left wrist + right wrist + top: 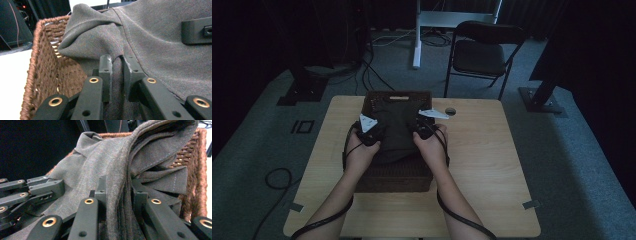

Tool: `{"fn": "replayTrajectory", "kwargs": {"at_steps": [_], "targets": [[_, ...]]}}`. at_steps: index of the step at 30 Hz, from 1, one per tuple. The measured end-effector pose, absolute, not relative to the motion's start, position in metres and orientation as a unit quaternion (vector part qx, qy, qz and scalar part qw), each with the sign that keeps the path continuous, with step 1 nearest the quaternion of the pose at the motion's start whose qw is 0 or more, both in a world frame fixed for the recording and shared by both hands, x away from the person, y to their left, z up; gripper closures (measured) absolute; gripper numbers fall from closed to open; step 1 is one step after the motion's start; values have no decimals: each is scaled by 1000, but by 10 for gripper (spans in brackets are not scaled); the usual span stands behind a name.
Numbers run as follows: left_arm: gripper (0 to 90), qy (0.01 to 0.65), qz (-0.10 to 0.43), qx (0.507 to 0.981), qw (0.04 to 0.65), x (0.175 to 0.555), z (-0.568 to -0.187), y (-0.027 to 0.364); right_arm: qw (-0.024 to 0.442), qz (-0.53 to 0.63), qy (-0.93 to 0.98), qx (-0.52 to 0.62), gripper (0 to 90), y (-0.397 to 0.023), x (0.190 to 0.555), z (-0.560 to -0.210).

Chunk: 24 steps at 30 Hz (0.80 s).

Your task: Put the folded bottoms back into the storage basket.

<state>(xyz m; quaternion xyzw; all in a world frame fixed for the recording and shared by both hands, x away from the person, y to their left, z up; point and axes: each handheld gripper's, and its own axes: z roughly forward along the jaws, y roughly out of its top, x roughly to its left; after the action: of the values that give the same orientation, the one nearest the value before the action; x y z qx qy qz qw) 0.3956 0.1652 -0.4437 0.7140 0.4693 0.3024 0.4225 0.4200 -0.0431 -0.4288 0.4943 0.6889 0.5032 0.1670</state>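
Cloth: a dark grey folded garment point(394, 135) hangs over the middle of the woven basket point(377, 182), its lower part down inside and its upper part bunched between the two tools.
Cloth's lie: the long axis runs near to far along the basket; a stitched seam shows in the left gripper view, and layered folded edges point to the far right in the right gripper view.
Left tool: the left tool point(117, 65) is clamped on a fold of the garment point(160, 52), fabric pinched between its jaws, at the cloth's left side.
Right tool: the right tool point(117, 188) is closed on a thick stack of folds point(120, 162) at the cloth's right side.
Basket: brown wicker, rectangular, on the far middle of the table point(492, 165); its rim point(37, 47) stands just left of the cloth in the left gripper view.
Progress: judged from the pictures, the garment is gripped and part-way into the basket; lowering it fully, letting go and pulling the tools clear appear left to do.
Surroundings: a folding chair point(479, 52) stands beyond the table on the carpet.
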Motion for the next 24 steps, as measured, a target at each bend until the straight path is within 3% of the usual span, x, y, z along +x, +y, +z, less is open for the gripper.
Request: {"fn": "replayTrajectory", "kwargs": {"at_steps": [24], "targets": [[795,488,273,729,394,401,-476,169,151,465,707,510,730,-34,426,-466]]}}
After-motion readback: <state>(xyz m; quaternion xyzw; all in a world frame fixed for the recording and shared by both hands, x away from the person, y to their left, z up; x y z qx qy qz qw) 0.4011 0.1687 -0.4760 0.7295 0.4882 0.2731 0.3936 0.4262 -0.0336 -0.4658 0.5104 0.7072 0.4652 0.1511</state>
